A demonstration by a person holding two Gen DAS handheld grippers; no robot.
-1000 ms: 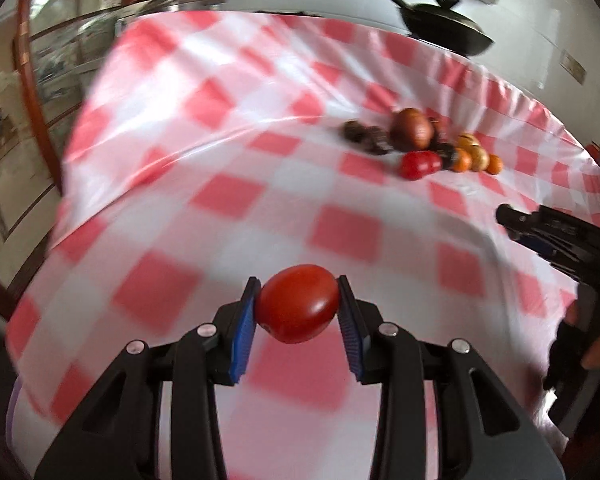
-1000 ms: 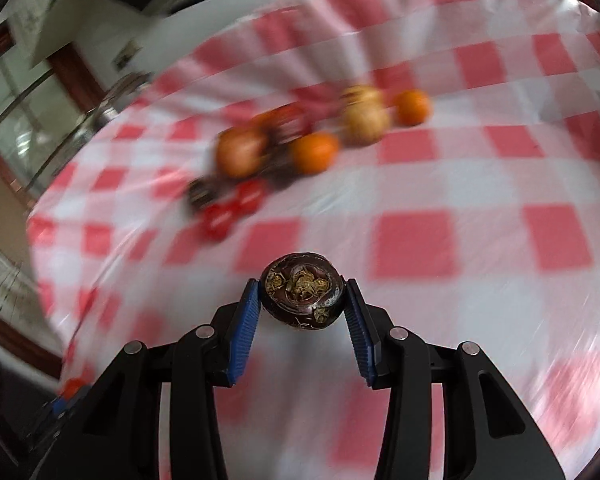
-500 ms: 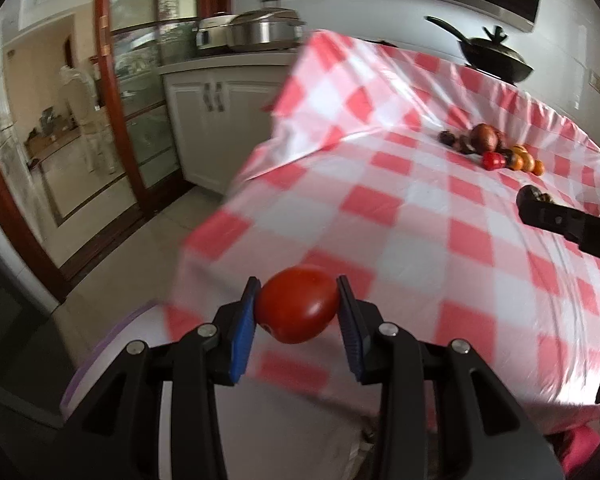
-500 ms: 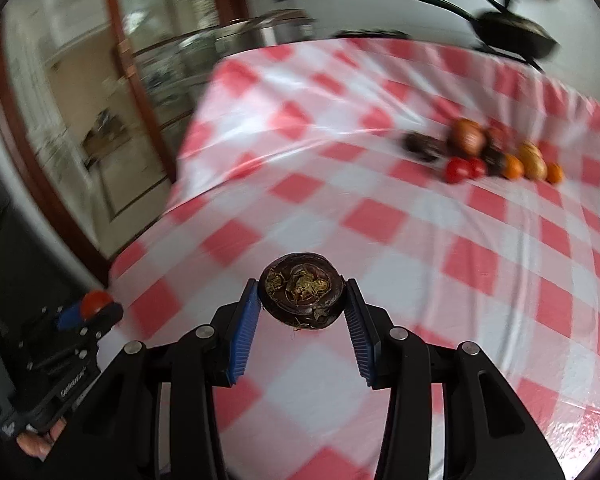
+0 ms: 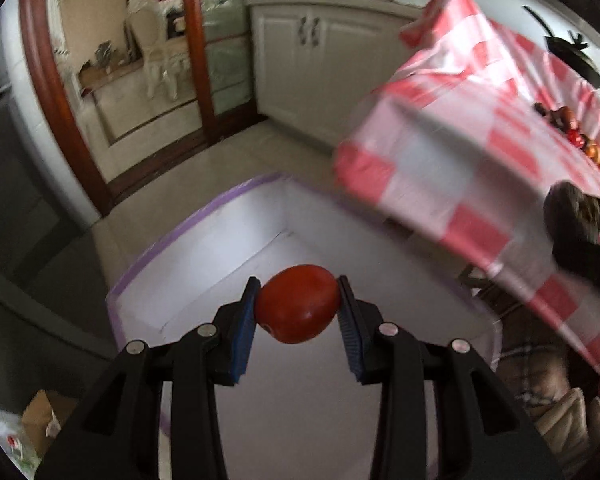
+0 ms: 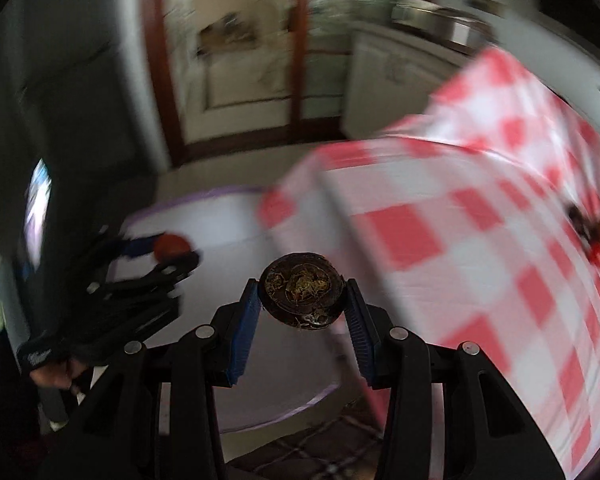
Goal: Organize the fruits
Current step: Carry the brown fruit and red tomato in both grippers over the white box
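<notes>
My left gripper point(image 5: 298, 306) is shut on a red tomato point(image 5: 298, 304) and holds it over a white box with a purple rim point(image 5: 188, 232) on the floor beside the table. My right gripper point(image 6: 302, 298) is shut on a dark round mangosteen point(image 6: 302, 294), held near the table corner above the same box point(image 6: 220, 216). The left gripper with the tomato shows in the right wrist view point(image 6: 172, 246). The right gripper with its fruit shows at the right of the left wrist view point(image 5: 572, 220). Several remaining fruits point(image 5: 572, 132) lie far back on the table.
The red-and-white checked tablecloth point(image 5: 460, 152) hangs over the table corner. White cabinets point(image 5: 320, 52) and a wood-framed glass door point(image 5: 196, 40) stand behind. A black pan point(image 5: 576, 60) sits at the table's far end. A small cardboard box point(image 5: 40, 416) lies at lower left.
Both grippers have swung left off the table with their fruits. They now hang over the white box on the floor. Both stay shut.
</notes>
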